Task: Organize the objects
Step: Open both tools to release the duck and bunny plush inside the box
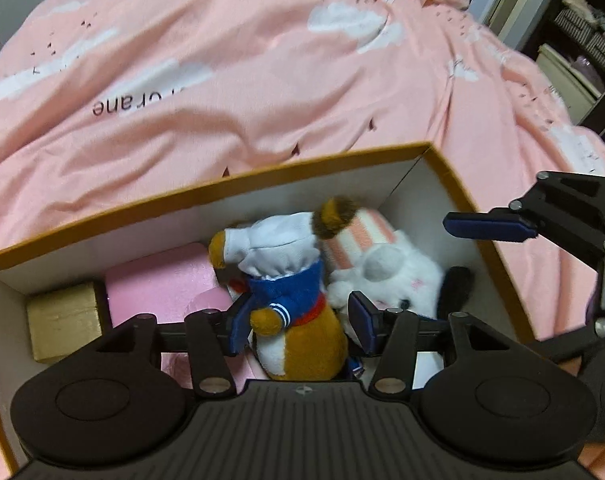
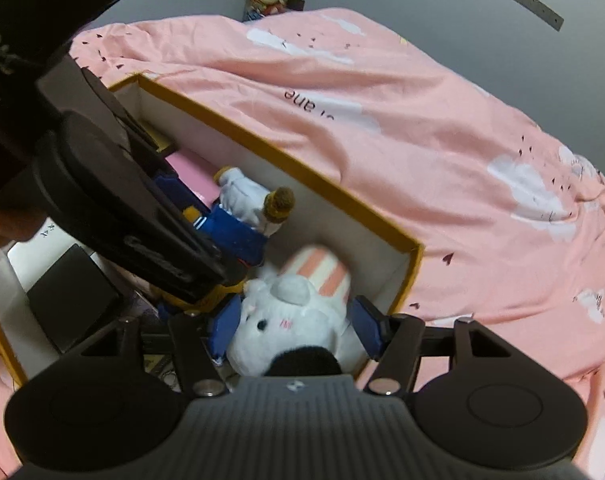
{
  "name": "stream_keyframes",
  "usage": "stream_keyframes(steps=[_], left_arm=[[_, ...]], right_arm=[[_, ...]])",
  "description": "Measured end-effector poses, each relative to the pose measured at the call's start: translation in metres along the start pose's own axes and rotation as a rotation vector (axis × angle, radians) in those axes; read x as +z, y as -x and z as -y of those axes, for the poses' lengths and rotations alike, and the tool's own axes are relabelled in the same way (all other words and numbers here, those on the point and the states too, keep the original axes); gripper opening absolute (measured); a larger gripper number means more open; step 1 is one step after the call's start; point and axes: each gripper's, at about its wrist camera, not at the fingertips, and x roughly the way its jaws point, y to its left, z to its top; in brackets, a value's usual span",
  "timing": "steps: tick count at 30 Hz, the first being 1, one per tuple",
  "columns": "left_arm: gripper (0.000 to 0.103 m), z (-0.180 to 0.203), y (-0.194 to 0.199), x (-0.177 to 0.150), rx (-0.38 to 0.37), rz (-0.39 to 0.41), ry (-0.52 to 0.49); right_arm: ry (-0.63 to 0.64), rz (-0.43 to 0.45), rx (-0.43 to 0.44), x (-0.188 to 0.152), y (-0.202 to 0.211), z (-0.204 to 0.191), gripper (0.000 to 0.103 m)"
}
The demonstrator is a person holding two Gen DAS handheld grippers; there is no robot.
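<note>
My left claw (image 1: 300,322) points down into the box with its blue-padded fingers (image 1: 238,328) spread on either side of the brown plush bear in a blue sailor jacket and white cap (image 1: 290,300). The pads look close to the bear's sides, but I cannot tell whether they touch it. The bear sits inside the box, beside my right claw's toy.

My right claw (image 2: 296,326) also points down, its fingers (image 2: 224,326) set apart around the white plush animal with a black ear and a pink-and-white striped hat (image 2: 292,316). The pads flank its head; I cannot tell whether they press on it. This toy lies near the far right corner of the box.

Both toys are in the white-walled cardboard box with a mustard-yellow rim (image 1: 222,184). To the left of the bear lies a pink foam block (image 1: 158,284), and beyond that, against the left wall, a small gold-wrapped box (image 1: 62,316).

The cardboard box rests on a wrinkled pink bedspread printed with white clouds (image 1: 262,72), which fills the view beyond it.
</note>
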Motion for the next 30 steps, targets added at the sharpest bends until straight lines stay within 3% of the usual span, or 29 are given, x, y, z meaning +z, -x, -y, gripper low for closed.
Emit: stream_keyframes(steps=[4, 6, 11, 13, 16, 21, 30], left_arm=[[0.059, 0.002, 0.017, -0.007, 0.000, 0.042, -0.023], [0.045, 0.006, 0.024, -0.012, 0.011, 0.073, -0.046], [0.034, 0.013, 0.029, -0.015, 0.081, 0.186, -0.097], [0.028, 0.014, 0.024, -0.007, 0.091, 0.179, -0.097], [0.021, 0.016, 0.011, -0.001, 0.100, 0.140, -0.106], [0.019, 0.012, -0.004, 0.001, 0.123, 0.114, -0.102], [0.018, 0.004, -0.020, 0.005, 0.097, 0.089, -0.066]], right_arm=[[-0.001, 0.015, 0.032, -0.003, 0.018, 0.005, 0.061], [0.015, 0.017, 0.048, -0.006, 0.024, 0.005, 0.059], [0.091, -0.001, 0.066, -0.017, 0.029, -0.005, 0.047], [0.119, -0.014, 0.060, -0.018, 0.025, -0.008, 0.039], [0.139, -0.032, 0.063, -0.018, 0.018, -0.010, 0.037], [0.168, -0.043, 0.059, -0.017, 0.009, -0.009, 0.029], [0.153, -0.056, 0.066, -0.012, -0.012, -0.005, 0.025]])
